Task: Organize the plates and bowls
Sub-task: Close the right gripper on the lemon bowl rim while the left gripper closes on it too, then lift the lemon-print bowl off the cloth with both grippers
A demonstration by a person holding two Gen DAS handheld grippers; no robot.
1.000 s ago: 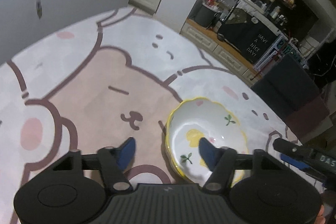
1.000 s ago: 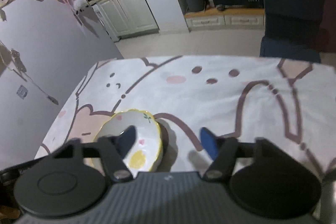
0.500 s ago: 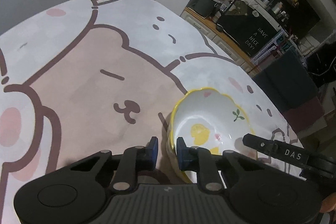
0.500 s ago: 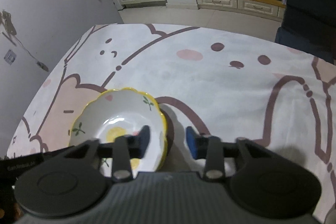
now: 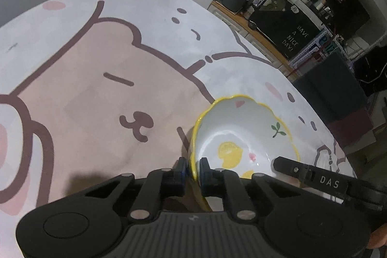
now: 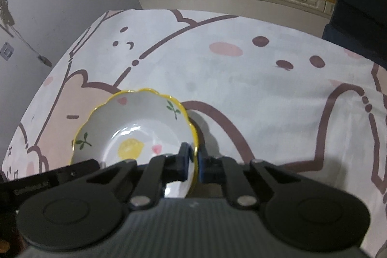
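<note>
Table [image 6: 241, 79] covered by a white cloth printed with a pink cartoon bear, brown outlines and pink cheek spots; the cloth reaches every visible table edge.

One white ceramic bowl with a scalloped yellow rim [image 6: 135, 127], painted inside with a yellow lemon, green sprigs and small pink hearts. It sits on the cloth toward the near edge of the table, closer to the wall-side edge than to the kitchen-side edge. The bear's brown nose-and-mouth print lies just beside it on the left wrist view.

Left gripper [image 5: 192, 168]: black body, blue-padded jaws. Jaws nearly together and closing on the bowl's rim, one pad outside the wall, one inside; both pads appear to touch the ceramic.

Right gripper [image 6: 193, 157]: same build. Jaws drawn in tight across the rim on the bowl's opposite side, inner pad over the white interior, outer pad against the outside wall. The rim is pinched between them.

The two grippers hold opposite sides of the same bowl. Whether its base rests on the cloth cannot be told.
</note>
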